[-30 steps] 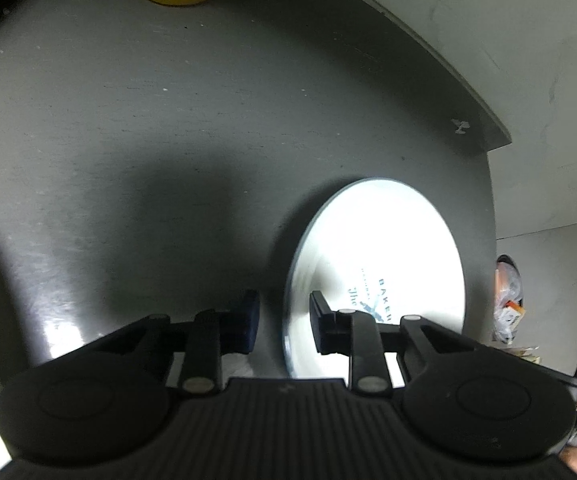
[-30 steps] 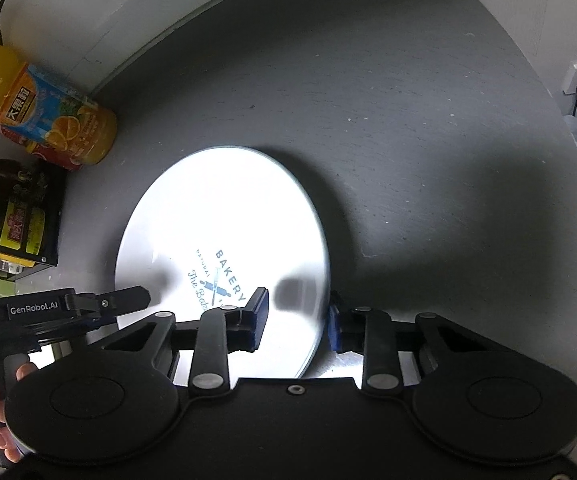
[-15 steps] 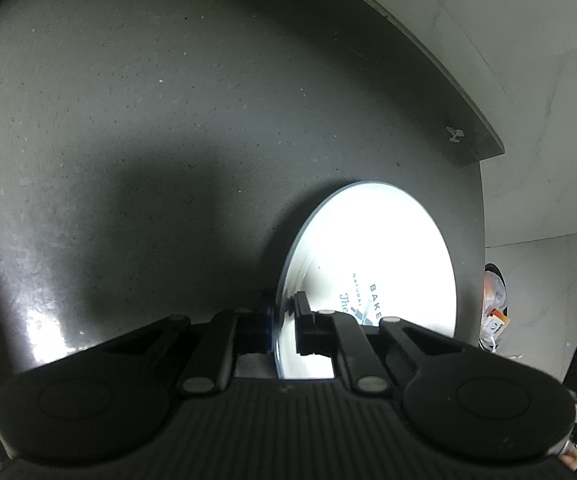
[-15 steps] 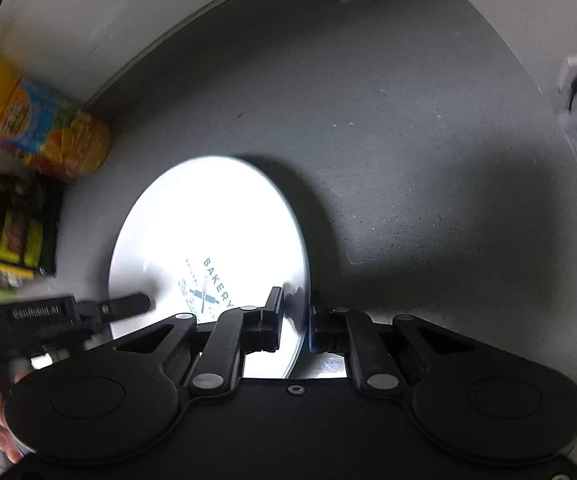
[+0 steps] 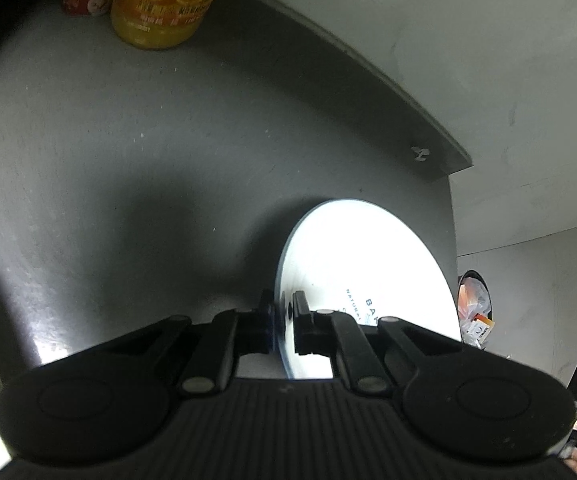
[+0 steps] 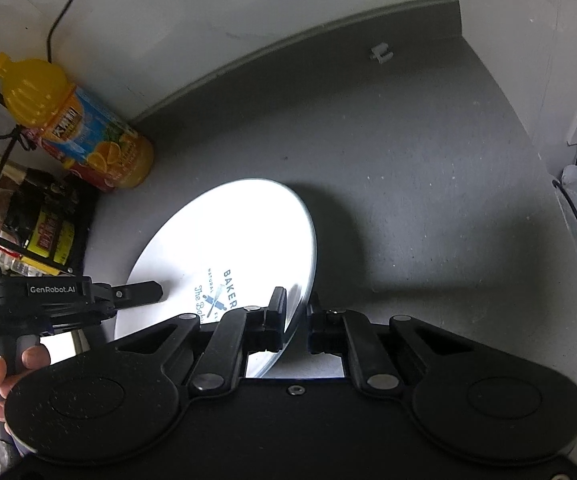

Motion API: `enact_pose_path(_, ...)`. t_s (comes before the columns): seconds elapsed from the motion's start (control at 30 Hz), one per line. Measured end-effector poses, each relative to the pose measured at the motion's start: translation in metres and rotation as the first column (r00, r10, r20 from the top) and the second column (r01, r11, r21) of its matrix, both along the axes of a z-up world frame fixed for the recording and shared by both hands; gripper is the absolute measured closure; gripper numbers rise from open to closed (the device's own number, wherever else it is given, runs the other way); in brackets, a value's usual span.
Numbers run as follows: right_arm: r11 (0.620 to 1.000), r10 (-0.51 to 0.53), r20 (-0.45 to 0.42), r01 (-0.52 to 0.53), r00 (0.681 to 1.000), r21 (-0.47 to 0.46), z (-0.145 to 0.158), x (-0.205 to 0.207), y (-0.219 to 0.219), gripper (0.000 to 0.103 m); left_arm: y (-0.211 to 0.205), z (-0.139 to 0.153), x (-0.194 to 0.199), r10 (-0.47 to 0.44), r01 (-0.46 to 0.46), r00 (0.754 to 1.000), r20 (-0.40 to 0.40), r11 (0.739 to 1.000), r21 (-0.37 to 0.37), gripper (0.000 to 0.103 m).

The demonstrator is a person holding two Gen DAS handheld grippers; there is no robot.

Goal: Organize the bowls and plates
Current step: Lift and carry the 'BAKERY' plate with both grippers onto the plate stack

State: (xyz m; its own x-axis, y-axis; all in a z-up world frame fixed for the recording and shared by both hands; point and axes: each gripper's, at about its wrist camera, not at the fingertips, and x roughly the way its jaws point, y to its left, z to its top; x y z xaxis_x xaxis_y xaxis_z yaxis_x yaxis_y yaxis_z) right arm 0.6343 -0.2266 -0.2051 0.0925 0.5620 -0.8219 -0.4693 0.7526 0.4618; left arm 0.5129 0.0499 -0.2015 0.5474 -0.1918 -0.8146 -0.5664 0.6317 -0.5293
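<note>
1. Both tongs are clamped on one plate [image 6: 224, 240]: the left gripper [image 5: 282, 322] pinches its rim at 9 o'clock, the right gripper [image 6: 296, 316] at 3 o'clock.
2. It hangs between them above the grey counter [image 5: 128, 160], tilted, with the juice bottle [image 6: 72, 120] well apart at 10 o'clock.
3. Step in hand, I judge: carrying it off. Next calls for level, matched hands.
4. No bowls or stack show; the logo is partly covered.

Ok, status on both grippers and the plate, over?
Left gripper and right gripper both shut on opposite edges of the white plate. Juice bottle off to the side, nothing blocking.
</note>
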Motion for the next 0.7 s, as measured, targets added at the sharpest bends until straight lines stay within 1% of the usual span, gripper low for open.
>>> enact_pose_path(0.2, 1.000, -0.009, 0.035, 0.008, 0.999, 0.028, 0.026, -0.010, 0.000, 0.093, 0.005, 0.026, -0.013, -0.014, 0.014, 0.999, 0.053, 1.000, 0.003, 0.097)
enact_pose_path(0.5, 0.996, -0.059, 0.092, 0.052, 0.994, 0.069, 0.074, -0.033, -0.002, 0.093, 0.008, 0.063, -0.037, -0.053, 0.053, 0.991, 0.126, 0.999, -0.001, 0.097)
enact_pose_path(0.7, 0.992, -0.092, 0.114, 0.082, 0.989, 0.094, 0.088, -0.057, 0.003, 0.093, 0.018, 0.082, -0.056, -0.083, 0.082, 0.986, 0.148, 0.997, 0.012, 0.097)
